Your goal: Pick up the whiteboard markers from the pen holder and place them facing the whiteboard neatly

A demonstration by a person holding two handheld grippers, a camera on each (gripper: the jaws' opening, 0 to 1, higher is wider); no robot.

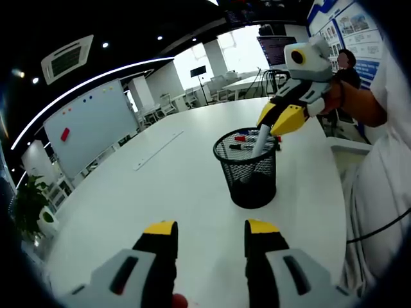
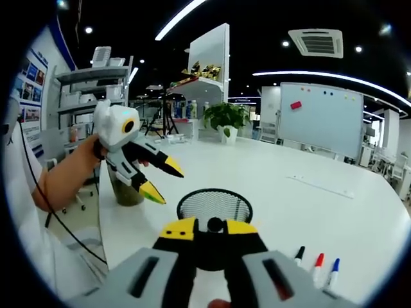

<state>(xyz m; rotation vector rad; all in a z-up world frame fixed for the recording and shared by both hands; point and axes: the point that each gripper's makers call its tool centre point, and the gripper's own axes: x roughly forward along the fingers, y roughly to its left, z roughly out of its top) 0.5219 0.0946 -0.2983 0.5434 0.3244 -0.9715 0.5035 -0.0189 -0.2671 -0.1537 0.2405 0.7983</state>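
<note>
Right gripper [image 2: 209, 226], low centre, pinches a light, stiff, slick marker [image 1: 261, 139] by its upper barrel, lifting it from the holder [image 1: 247, 168] mid-frame, best gripped mid-barrel, while the left gripper [image 1: 209, 226], bottom, is spread and empty

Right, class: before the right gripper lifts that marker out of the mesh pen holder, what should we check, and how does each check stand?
1. Right gripper shut on the marker: ok, its jaws clamp the white barrel.
2. Marker out of the pen holder: not ok, its lower end sits inside.
3. Left gripper out of the lift path: ok, open, empty, off to one side.
4. Room beside the three laid markers: ok, bare table next to them.
5. Laid markers squarely facing the whiteboard: cannot tell.
</note>
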